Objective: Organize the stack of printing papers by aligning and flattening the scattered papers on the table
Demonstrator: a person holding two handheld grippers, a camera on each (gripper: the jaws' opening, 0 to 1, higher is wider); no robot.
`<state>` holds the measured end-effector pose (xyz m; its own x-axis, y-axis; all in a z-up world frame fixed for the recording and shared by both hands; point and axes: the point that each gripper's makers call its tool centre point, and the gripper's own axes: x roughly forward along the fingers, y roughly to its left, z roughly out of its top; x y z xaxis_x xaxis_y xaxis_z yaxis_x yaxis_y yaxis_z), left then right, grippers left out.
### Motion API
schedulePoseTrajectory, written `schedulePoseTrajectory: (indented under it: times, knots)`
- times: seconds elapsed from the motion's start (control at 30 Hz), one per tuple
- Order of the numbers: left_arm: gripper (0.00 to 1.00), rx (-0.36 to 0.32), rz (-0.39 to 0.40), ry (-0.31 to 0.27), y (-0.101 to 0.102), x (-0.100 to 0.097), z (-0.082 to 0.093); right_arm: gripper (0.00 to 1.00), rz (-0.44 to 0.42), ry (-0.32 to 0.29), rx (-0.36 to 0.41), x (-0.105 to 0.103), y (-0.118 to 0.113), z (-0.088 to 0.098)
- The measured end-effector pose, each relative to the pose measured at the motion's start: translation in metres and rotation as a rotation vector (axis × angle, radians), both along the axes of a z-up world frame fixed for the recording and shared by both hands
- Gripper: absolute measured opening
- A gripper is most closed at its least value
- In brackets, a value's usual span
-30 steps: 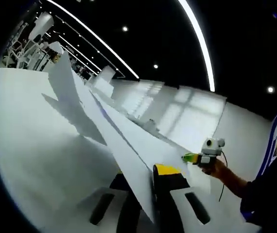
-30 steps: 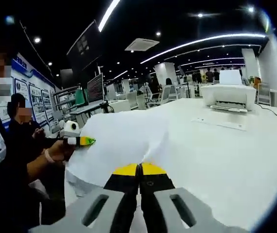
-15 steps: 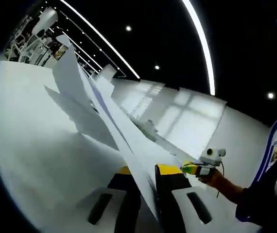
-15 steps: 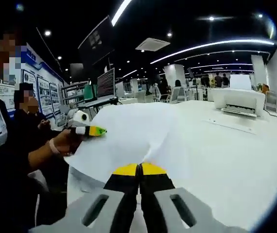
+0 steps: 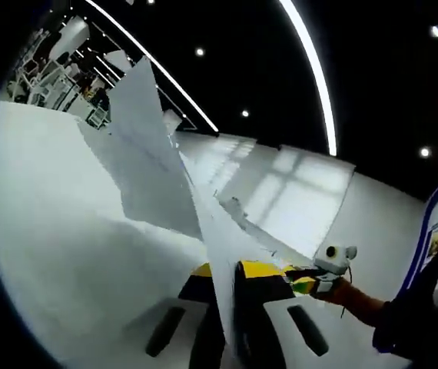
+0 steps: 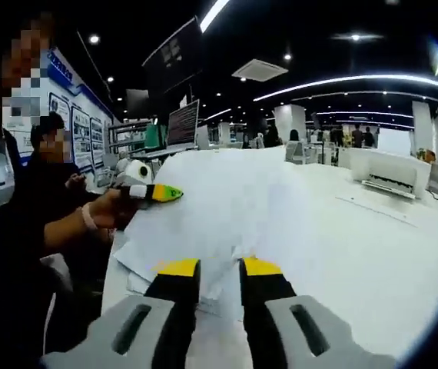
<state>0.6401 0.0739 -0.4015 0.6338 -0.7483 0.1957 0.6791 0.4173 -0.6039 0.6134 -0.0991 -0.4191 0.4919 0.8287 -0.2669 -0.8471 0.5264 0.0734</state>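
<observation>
Here's the stack of papers (image 6: pixel 227 207), lifted off the white table (image 6: pixel 373 269) and standing on edge, so this looks like the squaring-up step: sheets raised so their edges can be knocked level. The left gripper (image 5: pixel 223 270) is clamped on the near edge of the stack (image 5: pixel 165 169); the sheets rise steeply from its jaws and fan apart toward the top. The right gripper (image 6: pixel 211 267) has its jaws parted with a sheet edge between them. Whether they're touching paper is hard to tell from this angle, but they aren't pinching it. In the right gripper view the left gripper (image 6: pixel 156 193) sits at the stack's left edge, in the person's hand (image 6: pixel 107 211).

Next, I'd say: drop the stack's lower edge to the table and tap it, since loose corners poke out below. A printer (image 6: pixel 392 173) sits well beyond the stack to the right, with bare tabletop between, leaving plenty of room.
</observation>
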Motion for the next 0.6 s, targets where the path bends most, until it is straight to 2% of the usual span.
schedulePoseTrajectory:
  times: [0.1, 0.17, 0.23, 0.33, 0.4, 0.53, 0.6]
  knots:
    - [0.06, -0.023, -0.014, -0.004, 0.002, -0.003, 0.002, 0.35, -0.041, 0.077, 0.07, 0.012, -0.015, 0.005]
    - [0.06, -0.025, -0.014, -0.005, 0.001, -0.004, 0.003, 0.43, -0.061, 0.107, 0.127, 0.023, -0.024, 0.009]
    - [0.06, -0.012, -0.016, -0.016, -0.002, -0.006, 0.004, 0.55, -0.08, 0.176, 0.161, 0.032, -0.03, 0.007]
    - [0.06, 0.005, -0.016, -0.023, -0.004, -0.006, 0.002, 0.69, -0.068, 0.208, 0.195, 0.039, -0.029, 0.006]
    - [0.06, 0.018, -0.023, -0.029, -0.005, -0.007, 0.001, 0.67, -0.054, 0.242, 0.216, 0.044, -0.027, 0.005]
    - [0.06, 0.019, -0.052, -0.044, -0.007, -0.011, 0.003, 0.66, 0.01, 0.253, 0.191, 0.057, -0.02, 0.001]
    - [0.06, 0.025, -0.064, -0.05, -0.009, -0.012, 0.003, 0.66, 0.031, 0.348, 0.242, 0.066, -0.013, 0.0]
